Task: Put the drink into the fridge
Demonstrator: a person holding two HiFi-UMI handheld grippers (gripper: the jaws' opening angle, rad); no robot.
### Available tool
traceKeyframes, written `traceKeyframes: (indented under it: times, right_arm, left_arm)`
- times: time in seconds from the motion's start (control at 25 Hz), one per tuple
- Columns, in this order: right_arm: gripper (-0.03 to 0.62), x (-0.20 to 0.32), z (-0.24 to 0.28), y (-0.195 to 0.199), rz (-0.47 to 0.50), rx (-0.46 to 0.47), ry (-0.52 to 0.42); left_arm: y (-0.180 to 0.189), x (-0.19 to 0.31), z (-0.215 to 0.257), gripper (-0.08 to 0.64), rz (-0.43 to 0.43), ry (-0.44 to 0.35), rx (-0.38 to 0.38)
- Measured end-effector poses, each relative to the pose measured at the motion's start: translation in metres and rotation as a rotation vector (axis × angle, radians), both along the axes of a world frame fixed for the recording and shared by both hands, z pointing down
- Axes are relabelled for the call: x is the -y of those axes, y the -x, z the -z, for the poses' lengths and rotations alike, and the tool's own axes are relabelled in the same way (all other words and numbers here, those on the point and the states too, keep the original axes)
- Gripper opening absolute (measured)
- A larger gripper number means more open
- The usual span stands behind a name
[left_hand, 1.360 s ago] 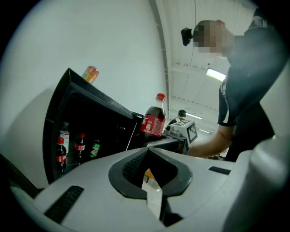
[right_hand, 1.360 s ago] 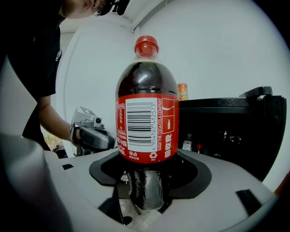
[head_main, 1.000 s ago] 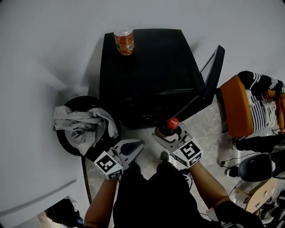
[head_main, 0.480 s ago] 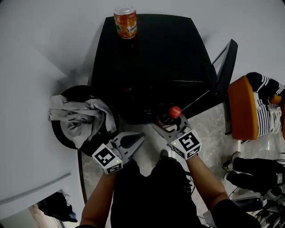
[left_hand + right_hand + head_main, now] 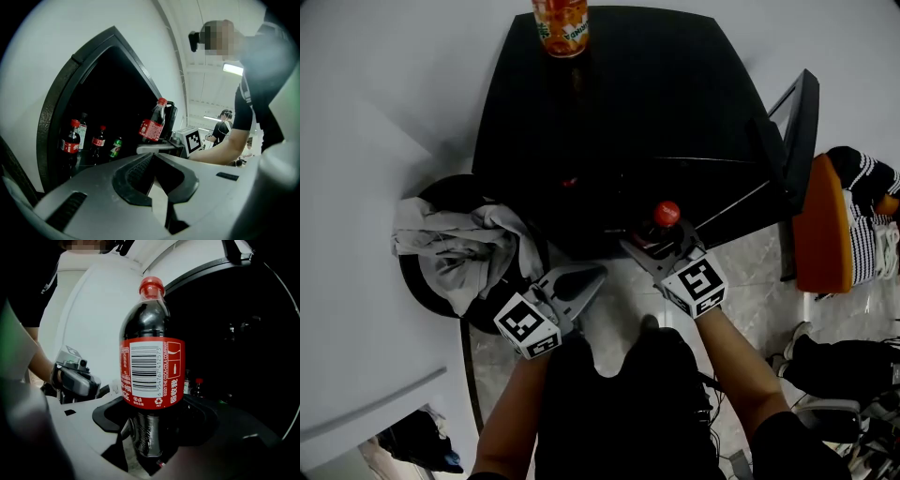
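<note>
Jaws of the right gripper point(image 5: 660, 246): pinched on the cola bottle point(image 5: 152, 366), low on its body, below the label. Jaws of the left gripper point(image 5: 152, 161): pressed together, with nothing held between them; this gripper is kept in front of the fridge point(image 5: 619, 103), off to the bottle's left. Bottle position: held upright just in front of the fridge's open mouth, not yet inside; the fridge door point(image 5: 794, 141) is swung out at the fridge's right side. Item description: clear plastic bottle, dark drink filled up to the neck, red screw cap, red wrap label with white barcode panel. Other stock: two red-capped bottles point(image 5: 71, 143) and a green can point(image 5: 116, 146) are seen standing inside the fridge; an orange can point(image 5: 561, 19) is stood on the fridge's top, at its far edge. Hazards, as judged: because the grip is taken low and most of the weight is carried above the jaws, the bottle could tip or slide when it is pushed forward; the cap could be caught on the upper edge of the fridge's opening if the bottle is carried too high; the drinks already inside could be knocked over if the bottle is set down too close to them.
</note>
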State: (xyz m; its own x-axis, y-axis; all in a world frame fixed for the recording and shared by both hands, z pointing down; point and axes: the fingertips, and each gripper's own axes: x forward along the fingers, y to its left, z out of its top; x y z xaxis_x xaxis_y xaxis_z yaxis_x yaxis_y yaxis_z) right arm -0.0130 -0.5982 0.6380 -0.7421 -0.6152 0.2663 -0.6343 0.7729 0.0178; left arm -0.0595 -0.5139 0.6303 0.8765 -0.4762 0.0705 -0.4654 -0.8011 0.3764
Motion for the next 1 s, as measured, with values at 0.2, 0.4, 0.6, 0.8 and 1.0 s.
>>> traceKeyframes:
  times: [0.2, 0.4, 0.6, 0.8, 1.0]
  right_arm:
    - [0.296, 0.018, -0.014, 0.006, 0.008, 0.001, -0.017]
    - [0.296, 0.033, -0.028, 0.010, 0.012, 0.006, -0.018]
    - [0.296, 0.048, -0.040, 0.009, 0.005, 0.004, -0.018]
    - [0.296, 0.059, -0.055, 0.007, -0.004, -0.002, -0.016]
    - [0.296, 0.069, -0.064, 0.007, -0.017, 0.007, -0.017]
  left_arm:
    - [0.005, 0.012, -0.016, 0.011, 0.012, -0.012, 0.010]
    - [0.006, 0.021, -0.030, 0.011, 0.024, -0.020, 0.016]
    - [0.004, 0.034, -0.039, 0.011, 0.033, -0.024, 0.012]
    - [0.002, 0.044, -0.045, 0.011, 0.035, -0.045, 0.004]
    - [0.000, 0.049, -0.059, 0.011, 0.033, -0.040, 0.000]
